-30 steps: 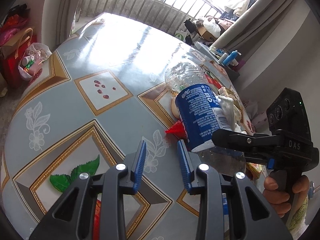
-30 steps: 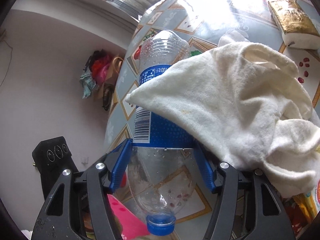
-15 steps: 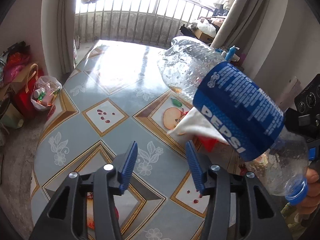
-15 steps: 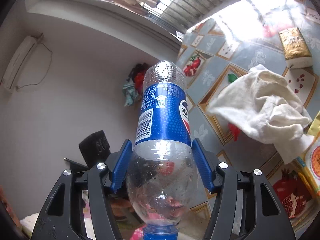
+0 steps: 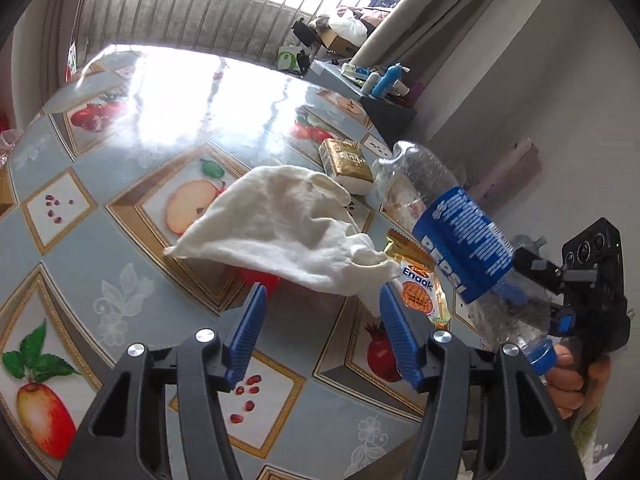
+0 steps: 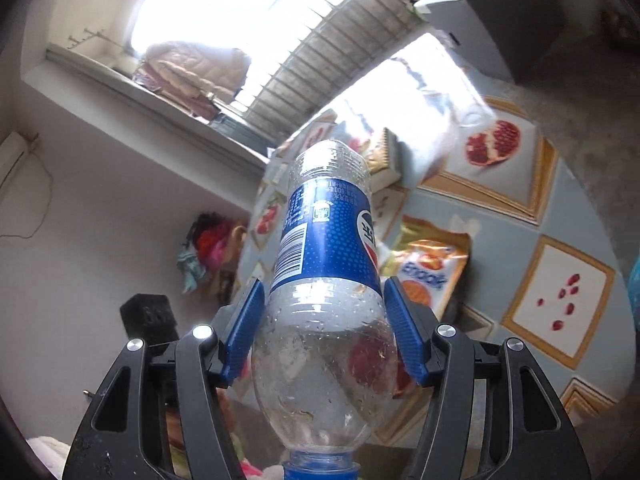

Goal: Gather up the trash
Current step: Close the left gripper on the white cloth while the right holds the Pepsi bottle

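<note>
Lived-in home: fruit-print tablecloth [image 5: 132, 216], barred window [image 5: 192, 4], folded quilts [image 6: 192, 68].

My left view looks down past its gripper [image 5: 320, 332] onto the table [image 5: 120, 240]. My right view faces up along its gripper [image 6: 324, 324]. Both share the bottle [image 5: 460, 240], close.

White cloth [image 5: 288, 224], perhaps over wrapper

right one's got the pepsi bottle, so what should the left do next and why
Probably ease the left hand-held gripper forward onto the white cloth and pinch its near edge. Its jaws are opening with nothing between them, the cloth lies crumpled just ahead, and the right hand-held gripper is already shut on the bottle.
</note>
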`<state>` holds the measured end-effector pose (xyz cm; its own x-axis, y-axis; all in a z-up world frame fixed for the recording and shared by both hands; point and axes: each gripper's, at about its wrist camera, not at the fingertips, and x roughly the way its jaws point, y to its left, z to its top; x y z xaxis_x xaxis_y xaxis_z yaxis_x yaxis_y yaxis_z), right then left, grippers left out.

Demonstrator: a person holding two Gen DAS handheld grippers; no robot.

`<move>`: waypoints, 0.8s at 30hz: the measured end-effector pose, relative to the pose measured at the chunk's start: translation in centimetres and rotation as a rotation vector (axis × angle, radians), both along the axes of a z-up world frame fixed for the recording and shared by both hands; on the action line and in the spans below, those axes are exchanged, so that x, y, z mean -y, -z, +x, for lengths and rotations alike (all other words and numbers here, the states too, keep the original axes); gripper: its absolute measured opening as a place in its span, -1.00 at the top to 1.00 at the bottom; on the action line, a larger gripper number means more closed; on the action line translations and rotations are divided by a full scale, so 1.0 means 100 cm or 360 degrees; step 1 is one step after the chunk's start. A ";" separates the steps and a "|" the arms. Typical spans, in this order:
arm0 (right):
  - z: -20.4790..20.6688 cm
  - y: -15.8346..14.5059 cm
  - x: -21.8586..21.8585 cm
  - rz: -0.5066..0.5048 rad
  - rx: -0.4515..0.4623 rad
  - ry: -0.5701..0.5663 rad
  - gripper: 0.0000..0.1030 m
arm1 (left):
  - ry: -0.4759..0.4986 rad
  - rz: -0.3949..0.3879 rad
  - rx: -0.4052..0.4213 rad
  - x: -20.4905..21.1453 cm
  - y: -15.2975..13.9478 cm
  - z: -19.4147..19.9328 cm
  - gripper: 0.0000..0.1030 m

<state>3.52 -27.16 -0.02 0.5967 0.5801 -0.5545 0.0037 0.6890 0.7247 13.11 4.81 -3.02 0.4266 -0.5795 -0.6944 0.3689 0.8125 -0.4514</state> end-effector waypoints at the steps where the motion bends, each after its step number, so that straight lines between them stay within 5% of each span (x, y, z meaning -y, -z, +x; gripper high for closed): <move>1: 0.001 0.004 0.003 -0.0071 -0.0026 0.0022 -0.13 | 0.0000 -0.0013 -0.0036 0.004 0.005 0.003 -0.11; 6: 0.003 0.017 -0.012 -0.0271 -0.0077 0.0036 -0.12 | -0.0009 -0.0150 -0.0215 0.017 0.022 0.017 -0.10; 13: 0.001 0.005 -0.018 -0.0346 -0.0096 0.0012 -0.13 | -0.0150 -0.0272 -0.0285 0.031 0.027 0.033 -0.04; 18: 0.003 0.011 -0.019 -0.0376 -0.0120 0.0010 -0.13 | -0.0331 -0.0393 -0.0374 0.017 0.034 0.036 0.50; 24: 0.003 0.012 -0.023 -0.0405 -0.0121 0.0015 -0.13 | -0.0302 -0.0208 -0.0175 0.015 0.014 0.023 0.84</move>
